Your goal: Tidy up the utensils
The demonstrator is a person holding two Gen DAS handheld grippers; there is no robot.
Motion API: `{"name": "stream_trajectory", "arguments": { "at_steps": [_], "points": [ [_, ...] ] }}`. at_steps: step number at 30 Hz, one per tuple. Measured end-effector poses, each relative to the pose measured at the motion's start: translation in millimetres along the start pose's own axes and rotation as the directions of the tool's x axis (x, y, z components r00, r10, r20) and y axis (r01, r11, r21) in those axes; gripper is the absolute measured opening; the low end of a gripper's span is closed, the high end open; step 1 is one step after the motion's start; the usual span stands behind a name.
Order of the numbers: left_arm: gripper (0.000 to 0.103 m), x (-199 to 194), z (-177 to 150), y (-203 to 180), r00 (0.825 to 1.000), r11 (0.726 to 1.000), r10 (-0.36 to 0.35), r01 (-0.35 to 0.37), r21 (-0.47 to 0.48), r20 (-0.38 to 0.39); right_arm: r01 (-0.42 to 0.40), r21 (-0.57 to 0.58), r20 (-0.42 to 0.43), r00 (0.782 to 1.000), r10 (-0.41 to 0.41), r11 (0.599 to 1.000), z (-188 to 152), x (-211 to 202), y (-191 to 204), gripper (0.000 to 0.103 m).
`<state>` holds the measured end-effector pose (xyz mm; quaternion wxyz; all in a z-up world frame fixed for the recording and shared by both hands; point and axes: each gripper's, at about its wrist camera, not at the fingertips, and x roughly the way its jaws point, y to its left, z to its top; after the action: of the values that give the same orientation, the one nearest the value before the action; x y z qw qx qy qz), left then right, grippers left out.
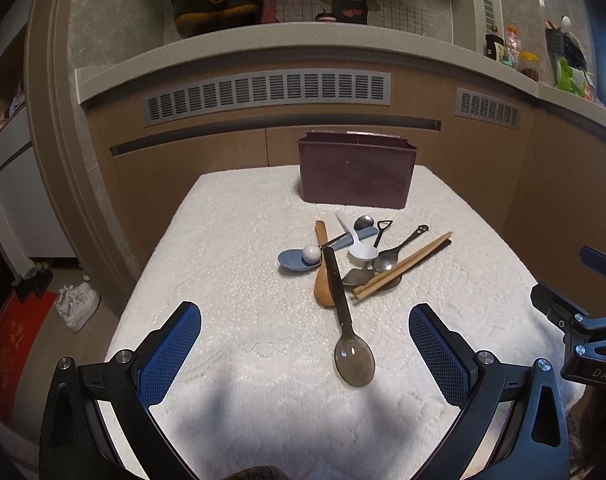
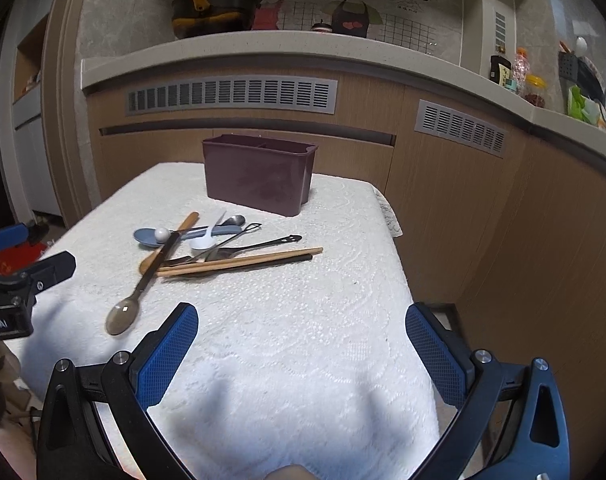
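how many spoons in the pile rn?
6 clear: smoky translucent plastic spoon nearest; wooden spoon under it; blue spoon leftmost; white plastic spoon; steel spoon by the maroon bin; dark metal spoon. More possibly hidden.

Jumbled utensils lie before an upright, seemingly empty maroon holder.

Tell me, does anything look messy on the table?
Yes. The spoons and chopsticks lie in a crisscrossed heap on the white cloth, some resting on others, and none visibly stands in the dark bin behind them.
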<state>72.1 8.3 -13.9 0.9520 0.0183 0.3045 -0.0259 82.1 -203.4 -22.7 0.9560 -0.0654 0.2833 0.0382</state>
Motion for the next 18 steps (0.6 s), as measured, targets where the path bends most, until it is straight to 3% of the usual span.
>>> {"name": "stream_trajectory", "arguments": {
  "at_steps": [7, 12, 18],
  "points": [
    [0.103, 43.7, 16.7, 16.8, 0.999, 1.0, 0.012, -0.013, -0.007, -0.042, -0.019, -0.029, -0.09, 0.996, 0.016, 0.999, 15.2, 51.3, -4.2, 0.103],
    [0.103, 67.1, 31.7, 44.0, 0.999, 0.998, 0.014, -0.017, -0.055, -0.048, -0.089, -0.039, -0.194, 0.978, 0.08, 0.995, 28.8, 92.7, -0.1, 0.103],
    [0.103, 88.6, 42.7, 90.2, 0.997, 0.987, 0.035, -0.045, -0.152, -0.066, -0.088, -0.127, -0.254, 0.966, 0.053, 0.988, 40.1, 128.5, 16.6, 0.103]
  ]
}}
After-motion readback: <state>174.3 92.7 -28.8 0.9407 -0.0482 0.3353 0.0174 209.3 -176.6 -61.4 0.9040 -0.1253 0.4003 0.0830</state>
